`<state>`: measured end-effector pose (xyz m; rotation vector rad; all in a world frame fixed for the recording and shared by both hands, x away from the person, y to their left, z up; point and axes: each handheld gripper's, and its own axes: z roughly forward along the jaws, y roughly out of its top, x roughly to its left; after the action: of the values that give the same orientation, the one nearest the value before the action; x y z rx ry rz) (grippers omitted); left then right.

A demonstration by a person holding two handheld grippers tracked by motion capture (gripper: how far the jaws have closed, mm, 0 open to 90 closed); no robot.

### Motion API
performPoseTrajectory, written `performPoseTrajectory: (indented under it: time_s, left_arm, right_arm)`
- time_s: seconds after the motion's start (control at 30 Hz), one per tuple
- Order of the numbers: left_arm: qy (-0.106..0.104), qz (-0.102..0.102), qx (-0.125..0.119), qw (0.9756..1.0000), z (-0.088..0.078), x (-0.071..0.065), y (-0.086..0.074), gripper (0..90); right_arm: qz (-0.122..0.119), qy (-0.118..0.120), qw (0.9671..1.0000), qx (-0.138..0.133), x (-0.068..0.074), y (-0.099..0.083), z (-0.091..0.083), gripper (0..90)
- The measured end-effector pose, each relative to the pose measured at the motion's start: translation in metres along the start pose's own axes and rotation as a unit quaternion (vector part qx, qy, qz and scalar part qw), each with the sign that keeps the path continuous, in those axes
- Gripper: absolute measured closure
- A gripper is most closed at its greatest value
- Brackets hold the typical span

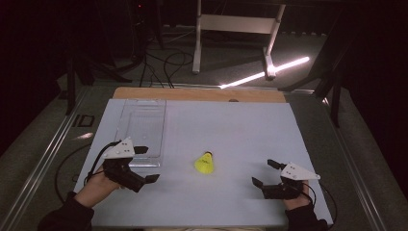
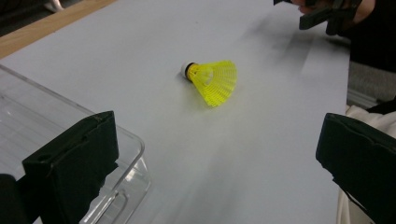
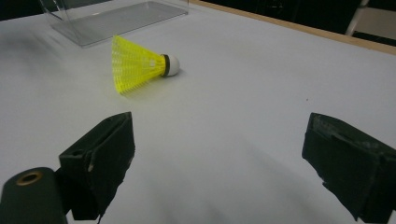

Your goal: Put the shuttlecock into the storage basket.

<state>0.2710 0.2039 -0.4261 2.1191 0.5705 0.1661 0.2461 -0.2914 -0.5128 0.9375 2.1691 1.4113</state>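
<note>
High view: a yellow shuttlecock (image 1: 205, 163) lies on its side at lower centre of the frame, on the white table surface (image 1: 231, 125). A clear plastic container (image 1: 142, 130) sits at centre left of the frame. The left gripper (image 1: 147, 164) is at lower left, held by the left hand (image 1: 98, 184); its jaws are spread apart and grasp nothing, and its upper jaw overlaps the container's near edge. The right gripper (image 1: 267, 173) is at lower right, jaws likewise released and empty. The shuttlecock lies between the two grippers, apart from both.

Left gripper view: the shuttlecock (image 2: 212, 80) appears at upper centre, white cork tip pointing to the left of the frame, mesh skirt opening toward lower right. The container's rounded corner (image 2: 126, 158) is seen just behind the left jaw at lower left. The right gripper (image 2: 322, 14) appears at upper right.

Right gripper view: the shuttlecock (image 3: 140, 64) is at upper left, cork pointing right. The container (image 3: 112, 16) lies beyond it along the top edge. A wooden table edge (image 3: 299, 29) crosses the upper right.
</note>
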Motion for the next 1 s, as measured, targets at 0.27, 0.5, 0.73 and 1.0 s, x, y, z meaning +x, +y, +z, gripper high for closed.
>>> performPoseTrajectory:
  time_s: [0.27,0.5,0.73,1.0]
  left_arm:
    - [-0.006,0.026,0.04,0.9989,0.018,-0.006,0.016,0.0]
    - [-0.038,0.044,0.088,0.9944,0.044,-0.013,0.023,0.0]
    - [-0.04,0.044,0.135,0.989,0.065,-0.016,0.028,0.0]
    - [-0.038,0.033,0.162,0.9855,0.084,-0.017,0.034,0.1]
  right_arm:
    - [0.001,0.003,1.0,-0.001,0.0,0.0,0.0,9.4]
    - [0.001,0.006,1.0,0.0,0.0,0.0,0.0,9.4]
    - [-0.001,0.009,1.0,0.001,0.001,0.0,0.0,9.4]
    - [-0.001,0.01,0.9999,0.001,0.001,0.0,0.001,9.4]
